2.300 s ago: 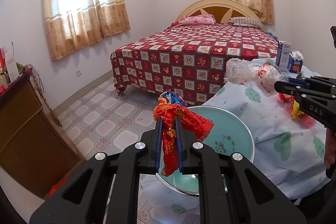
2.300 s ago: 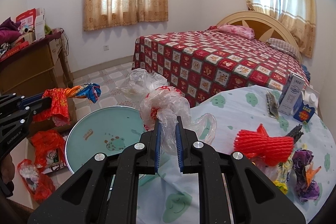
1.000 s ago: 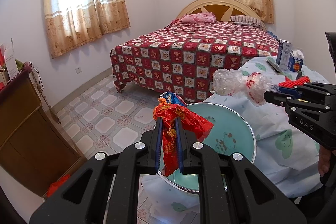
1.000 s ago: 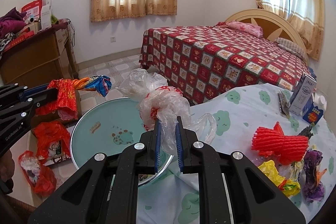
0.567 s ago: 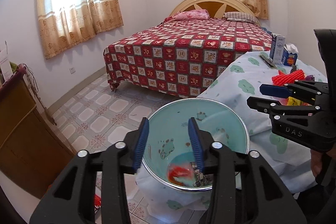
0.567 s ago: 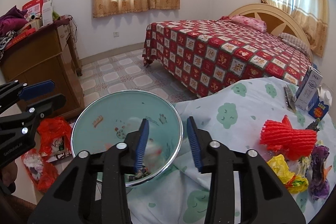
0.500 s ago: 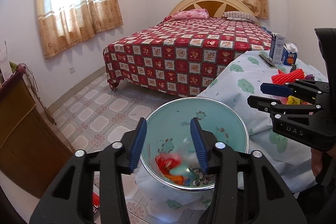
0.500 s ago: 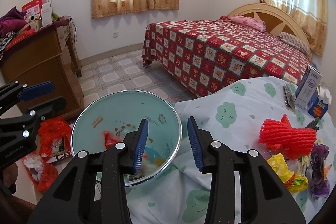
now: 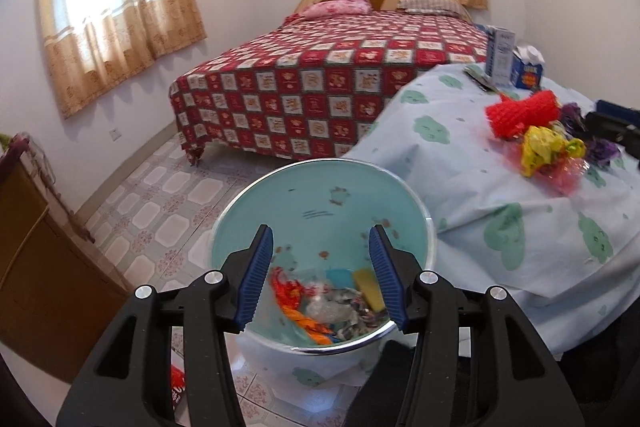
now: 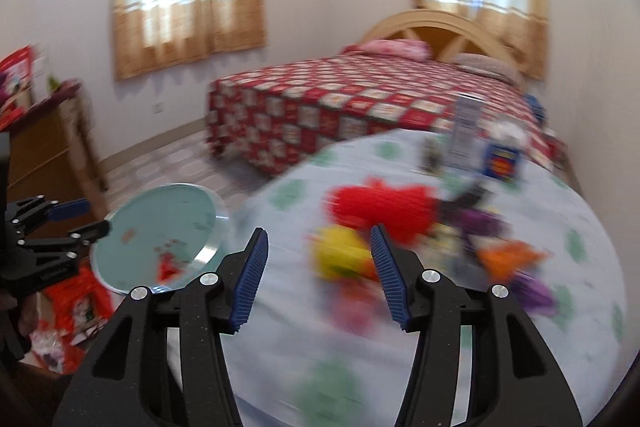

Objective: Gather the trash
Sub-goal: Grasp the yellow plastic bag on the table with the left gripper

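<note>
A teal bin (image 9: 324, 203) with a metal rim stands on the floor beside the table. Dropped trash (image 9: 320, 303) lies at its bottom: a red wrapper, clear plastic, a yellow piece. My left gripper (image 9: 320, 239) hovers over the bin, its jaws opening with nothing between them. My right gripper (image 10: 318, 239) hangs over the table (image 10: 280, 267), its jaws opening and empty, in a blurred view. Ahead of it lie a red foam net (image 10: 380, 207), a yellow wrapper (image 10: 340, 255), and purple (image 10: 480, 219) and orange (image 10: 508, 255) wrappers. The net (image 9: 520, 115) and yellow wrapper (image 9: 544, 147) also show in the left wrist view.
Two cartons (image 9: 512, 63) stand at the table's far edge. A bed (image 9: 340, 83) with a red checked cover fills the back. A wooden cabinet (image 9: 40, 259) stands at the left. Red bags (image 10: 76, 303) lie on the floor beside the bin.
Both grippers opened: the red wrapper and the clear plastic bag fell into the bin. My right gripper then swung right over the table. My left gripper sank nearer the bin.
</note>
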{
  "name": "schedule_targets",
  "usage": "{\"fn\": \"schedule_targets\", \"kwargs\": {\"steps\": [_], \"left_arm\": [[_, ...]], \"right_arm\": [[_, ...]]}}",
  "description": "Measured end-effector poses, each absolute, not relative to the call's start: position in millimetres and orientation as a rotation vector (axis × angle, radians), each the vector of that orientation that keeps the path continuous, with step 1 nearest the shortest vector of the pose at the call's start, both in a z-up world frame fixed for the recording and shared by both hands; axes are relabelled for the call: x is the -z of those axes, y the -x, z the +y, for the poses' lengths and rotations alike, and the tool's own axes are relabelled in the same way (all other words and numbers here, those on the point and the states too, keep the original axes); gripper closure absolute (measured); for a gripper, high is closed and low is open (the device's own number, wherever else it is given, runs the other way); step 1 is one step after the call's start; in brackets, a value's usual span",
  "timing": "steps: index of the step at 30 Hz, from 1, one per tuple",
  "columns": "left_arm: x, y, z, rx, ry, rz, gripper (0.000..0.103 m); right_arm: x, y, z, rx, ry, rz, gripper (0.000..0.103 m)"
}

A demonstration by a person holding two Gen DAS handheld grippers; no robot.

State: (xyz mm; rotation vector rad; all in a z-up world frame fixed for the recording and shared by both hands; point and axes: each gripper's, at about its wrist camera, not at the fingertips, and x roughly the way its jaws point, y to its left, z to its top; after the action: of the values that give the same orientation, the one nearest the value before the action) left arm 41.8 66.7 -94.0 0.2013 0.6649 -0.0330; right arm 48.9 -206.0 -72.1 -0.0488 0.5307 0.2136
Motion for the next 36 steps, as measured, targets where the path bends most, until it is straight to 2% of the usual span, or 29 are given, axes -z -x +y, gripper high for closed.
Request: {"fn": "schedule_targets", "kwargs": {"steps": [12,15,24,25,26,28,30,36], "left_arm": [[91,-55,-42,0.178,-0.258,0.647,0.046],[87,-60,-72,0.216,-0.265,0.630,0.043],[88,-86,-134,0.307,-0.279,0.634,0.042],[95,-92,-138,0.317,-0.282,0.663,0.049],[100,-96,-139,0.327,-0.274,0.693,0.066],[107,-101,-140,0.358,-0.236,0.741,0.087],[107,-98,-140,0.362,-0.246,0.733,0.092],[84,-85,-132,0.375,-0.228,0.672,0.092]], "right_arm": [[103,-11,-334,0.040,-0.070,0.555,0.042],[106,-5,-345,0.056,-0.084,0.551,0.041],[114,0,-372,0.089,-0.139,0.539,0.038],[115,0,-372,0.089,-0.142,0.541,0.038],[116,0,-373,0.087,-0.146,0.544,0.037],[117,1,-375,0.084,-0.151,0.545,0.037],[117,1,-376,0.084,-0.157,0.542,0.037],[112,3,-372,0.093,-0.150,0.535,0.037]]}}
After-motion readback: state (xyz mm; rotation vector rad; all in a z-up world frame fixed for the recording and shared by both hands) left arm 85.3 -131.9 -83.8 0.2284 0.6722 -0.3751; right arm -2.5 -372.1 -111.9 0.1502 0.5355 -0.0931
